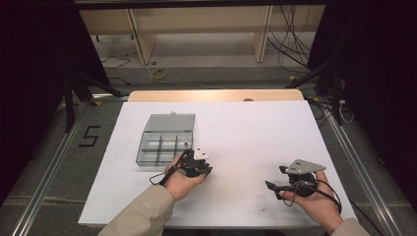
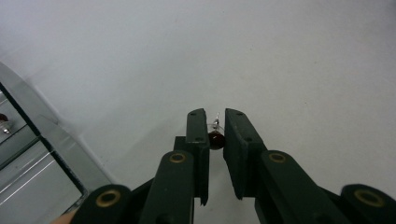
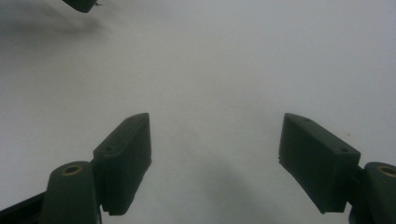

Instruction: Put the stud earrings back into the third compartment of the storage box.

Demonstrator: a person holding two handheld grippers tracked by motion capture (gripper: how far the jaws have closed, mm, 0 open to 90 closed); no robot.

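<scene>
My left gripper (image 2: 215,115) is shut on a small dark red bead (image 2: 215,139) with a thin silver pin sticking out of it, pinched between the two pads just above the white table. In the high view the left gripper (image 1: 197,166) sits just right of the clear compartment box (image 1: 164,140), near its front right corner. My right gripper (image 1: 276,178) rests farther right, near the table's front. Its jaws (image 3: 217,122) stand wide open over bare white surface with nothing between them.
The clear box (image 2: 32,154) has several compartments and its lid lies open behind it; another small dark red piece (image 2: 3,118) lies in one compartment. The white table top (image 1: 246,128) ends at a wooden strip at the back. Metal rails run along both sides.
</scene>
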